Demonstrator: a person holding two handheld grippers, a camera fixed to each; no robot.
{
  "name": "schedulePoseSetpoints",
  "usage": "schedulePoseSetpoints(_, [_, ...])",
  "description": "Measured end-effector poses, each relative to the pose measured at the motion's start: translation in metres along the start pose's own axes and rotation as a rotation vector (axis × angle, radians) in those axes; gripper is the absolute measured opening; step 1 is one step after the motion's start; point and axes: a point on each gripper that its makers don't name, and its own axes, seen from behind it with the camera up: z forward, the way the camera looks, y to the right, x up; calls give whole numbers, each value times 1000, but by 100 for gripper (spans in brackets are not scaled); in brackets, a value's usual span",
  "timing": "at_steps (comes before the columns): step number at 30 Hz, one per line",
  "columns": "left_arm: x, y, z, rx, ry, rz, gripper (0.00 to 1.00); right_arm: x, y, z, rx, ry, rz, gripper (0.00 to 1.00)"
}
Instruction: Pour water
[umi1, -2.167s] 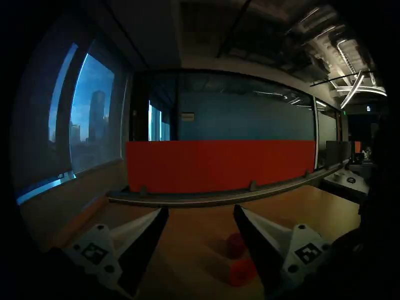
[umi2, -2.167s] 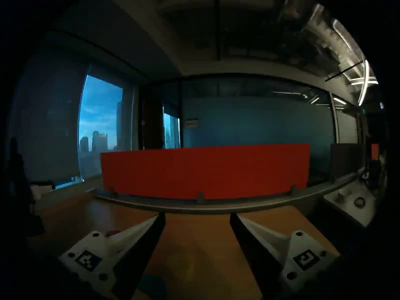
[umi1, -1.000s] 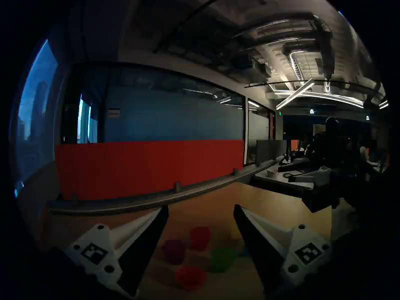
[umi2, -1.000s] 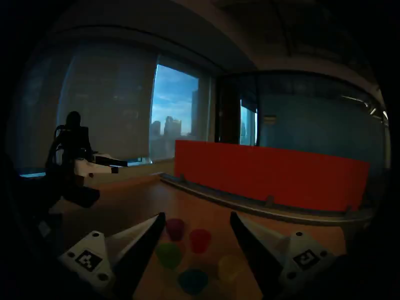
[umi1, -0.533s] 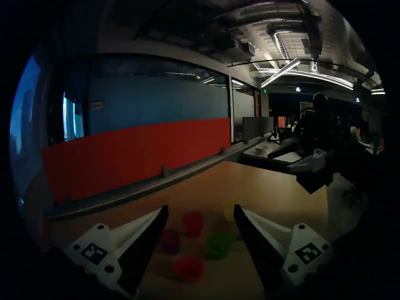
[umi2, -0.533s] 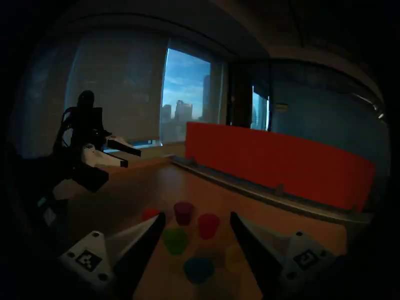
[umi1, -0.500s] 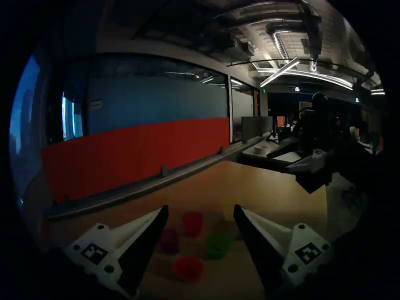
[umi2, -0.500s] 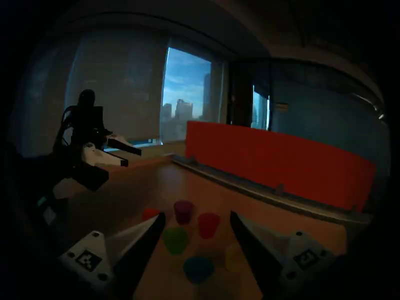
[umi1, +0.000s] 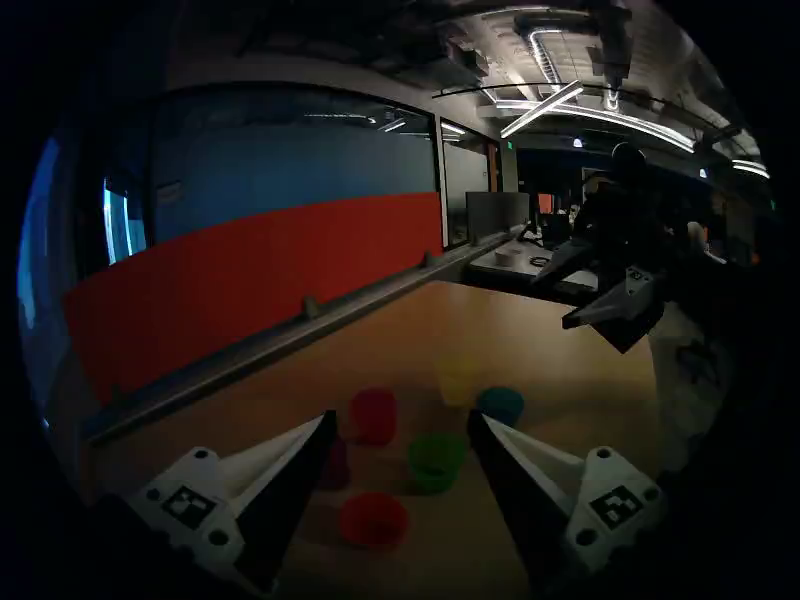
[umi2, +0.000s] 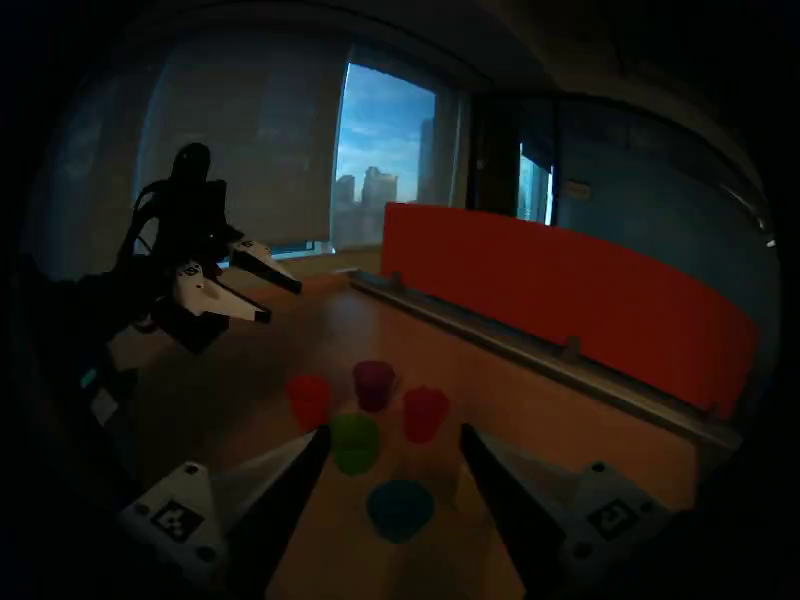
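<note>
Wooden counter (umi1: 560, 370) stretching ahead of both pairs of fingers, red partition (umi1: 250, 270) along its far edge; left gripper (umi1: 400, 420) spread wide, nothing held; right gripper (umi2: 395, 430) likewise agape and empty; green cup (umi1: 436, 460) stands on the counter between the left fingers; blue cup (umi2: 400, 510) sits between the right fingers, purple cup (umi2: 373, 385) just beyond their tips.

6 sm. coloured cups (umi1: 436, 461) upright, clustered close tog. on wood desk (umi1: 560, 400).
</note>
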Motion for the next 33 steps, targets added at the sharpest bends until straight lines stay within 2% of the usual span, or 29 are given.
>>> schedulePoseSetpoints(14, [-41,18,31,-54,-122,61,97,-37,0,13,17,-70,-6,99])
schedulePoseSetpoints(20, [-56,21,43,-81,-173,84,97,-49,-1,19,27,-85,-4,99])
schedulePoseSetpoints(33, [-92,30,75,-141,-283,55,97,-78,3,31,39,-121,14,99])
